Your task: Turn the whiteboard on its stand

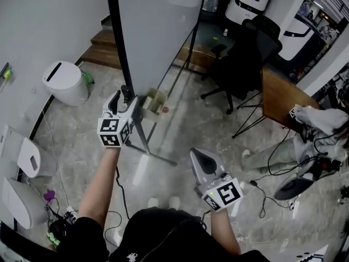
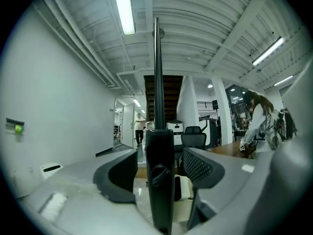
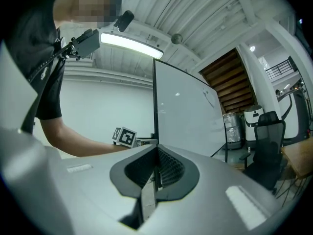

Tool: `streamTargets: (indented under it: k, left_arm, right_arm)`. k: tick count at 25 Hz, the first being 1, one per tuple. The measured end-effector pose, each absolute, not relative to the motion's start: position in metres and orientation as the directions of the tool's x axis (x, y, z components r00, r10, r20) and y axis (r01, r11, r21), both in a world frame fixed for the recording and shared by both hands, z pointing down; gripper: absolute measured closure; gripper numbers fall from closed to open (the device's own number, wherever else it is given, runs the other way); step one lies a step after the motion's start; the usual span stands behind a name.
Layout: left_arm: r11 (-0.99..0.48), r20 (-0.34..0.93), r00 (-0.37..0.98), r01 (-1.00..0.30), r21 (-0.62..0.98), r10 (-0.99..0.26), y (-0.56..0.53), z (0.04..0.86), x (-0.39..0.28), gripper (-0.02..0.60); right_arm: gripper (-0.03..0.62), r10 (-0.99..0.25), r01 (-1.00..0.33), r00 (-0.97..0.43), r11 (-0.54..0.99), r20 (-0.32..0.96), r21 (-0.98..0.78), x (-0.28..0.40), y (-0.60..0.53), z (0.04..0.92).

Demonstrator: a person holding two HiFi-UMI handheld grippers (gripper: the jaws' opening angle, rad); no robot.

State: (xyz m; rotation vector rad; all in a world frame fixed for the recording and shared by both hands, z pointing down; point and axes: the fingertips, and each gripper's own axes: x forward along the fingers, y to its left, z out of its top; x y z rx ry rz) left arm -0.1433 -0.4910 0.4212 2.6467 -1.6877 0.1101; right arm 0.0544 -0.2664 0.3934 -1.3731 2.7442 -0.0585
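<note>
The whiteboard [image 1: 158,26] stands upright on its black stand, whose side post [image 1: 115,37] runs down to a floor leg [image 1: 158,154]. My left gripper [image 1: 128,101] sits at the post, low on the board's left edge. In the left gripper view the post [image 2: 160,180] stands between the jaws of that gripper [image 2: 161,173], which is open with a gap on either side of the post. My right gripper [image 1: 196,154] hangs lower and nearer to me, clear of the stand, shut with nothing in it. From the right gripper [image 3: 156,168] the whiteboard [image 3: 190,111] rises ahead.
A small tray [image 1: 154,103] hangs on the board by my left gripper. A white bin [image 1: 65,82] stands to the left, a black office chair [image 1: 245,53] and a wooden table [image 1: 281,94] to the right. Cables lie on the floor. A person [image 2: 259,121] bends at the table.
</note>
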Motion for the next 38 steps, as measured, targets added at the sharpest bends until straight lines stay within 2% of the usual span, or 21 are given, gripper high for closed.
streamTargets:
  k: [6,15,38]
  left_arm:
    - [-0.435,0.090,0.429,-0.899,-0.058,-0.899,-0.510,0.433,-0.140,0.287]
    - [-0.475,0.075,0.472,-0.880,-0.024,-0.878,-0.514,0.440,-0.133,0.385]
    - [-0.410,0.112,0.411,-0.912,0.029,-0.905,-0.510,0.439,-0.137,0.391]
  right_arm:
    - [0.586,-0.826,-0.823,-0.563,0.564,-0.031,-0.069,0.064,-0.263,0.397]
    - [0.586,-0.853,-0.852,-0.522,0.521,-0.002,-0.056,0.072,-0.248,0.401]
    - [0.586,-0.884,-0.882,-0.468,0.468,-0.012,-0.062,0.090,-0.208,0.396]
